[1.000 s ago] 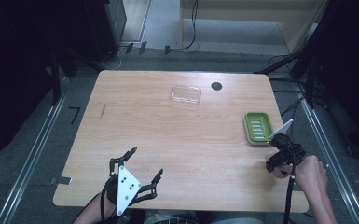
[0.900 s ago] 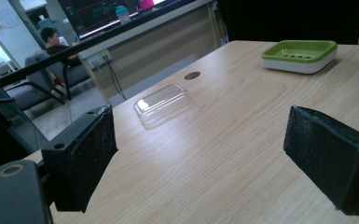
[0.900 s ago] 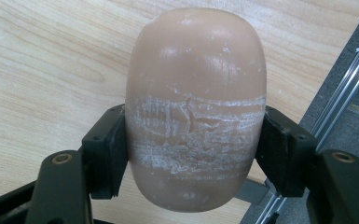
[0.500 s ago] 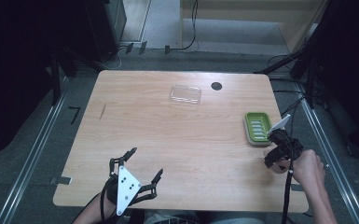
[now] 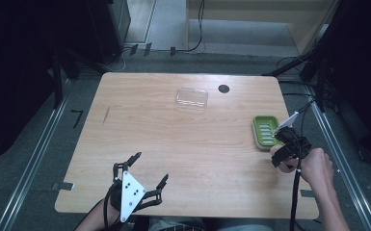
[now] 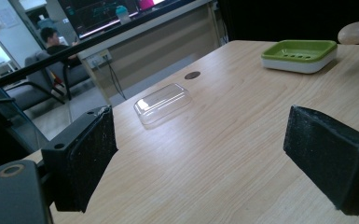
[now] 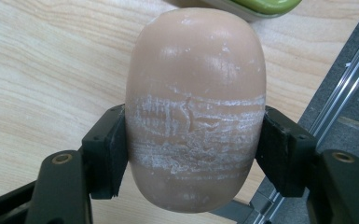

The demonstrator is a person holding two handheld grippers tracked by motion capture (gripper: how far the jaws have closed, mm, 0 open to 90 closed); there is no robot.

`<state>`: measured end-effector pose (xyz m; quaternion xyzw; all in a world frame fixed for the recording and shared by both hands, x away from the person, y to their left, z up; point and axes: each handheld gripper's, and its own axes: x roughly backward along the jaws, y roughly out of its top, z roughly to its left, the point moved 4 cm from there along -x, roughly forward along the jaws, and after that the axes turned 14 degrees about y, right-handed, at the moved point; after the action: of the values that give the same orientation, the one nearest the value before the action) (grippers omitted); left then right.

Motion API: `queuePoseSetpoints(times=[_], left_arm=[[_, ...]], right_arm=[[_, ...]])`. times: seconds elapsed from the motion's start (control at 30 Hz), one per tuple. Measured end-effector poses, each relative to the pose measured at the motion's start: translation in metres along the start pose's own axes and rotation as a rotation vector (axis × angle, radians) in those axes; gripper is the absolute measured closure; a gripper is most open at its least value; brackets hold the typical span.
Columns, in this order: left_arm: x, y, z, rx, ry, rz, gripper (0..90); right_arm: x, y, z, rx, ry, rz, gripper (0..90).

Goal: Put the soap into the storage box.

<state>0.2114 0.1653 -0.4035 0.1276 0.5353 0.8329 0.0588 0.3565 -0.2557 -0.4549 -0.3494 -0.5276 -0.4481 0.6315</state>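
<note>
Black left gripper [image 5: 147, 171] with white three-cornered plate, black padded fingers [image 6: 86, 156], black cable, seemingly bare forearms

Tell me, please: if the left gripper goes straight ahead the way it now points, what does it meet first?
Probably the clear plastic lid: it lies ahead between the open left gripper jaws' line, though depth is uncertain.

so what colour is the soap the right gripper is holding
Pinkish beige, with whitish scuff marks across its middle; the soap shows best in the right gripper view.
</note>
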Motion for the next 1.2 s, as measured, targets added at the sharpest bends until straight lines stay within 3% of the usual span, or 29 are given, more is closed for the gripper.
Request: queuePoseSetpoints(times=[1.2], left_arm=[[-0.001, 0.000, -0.001, 0.007, 0.002, 0.001, 10.0]], right_arm=[[0.014, 0.040, 0.000, 0.035, -0.011, -0.026, 33.4]])
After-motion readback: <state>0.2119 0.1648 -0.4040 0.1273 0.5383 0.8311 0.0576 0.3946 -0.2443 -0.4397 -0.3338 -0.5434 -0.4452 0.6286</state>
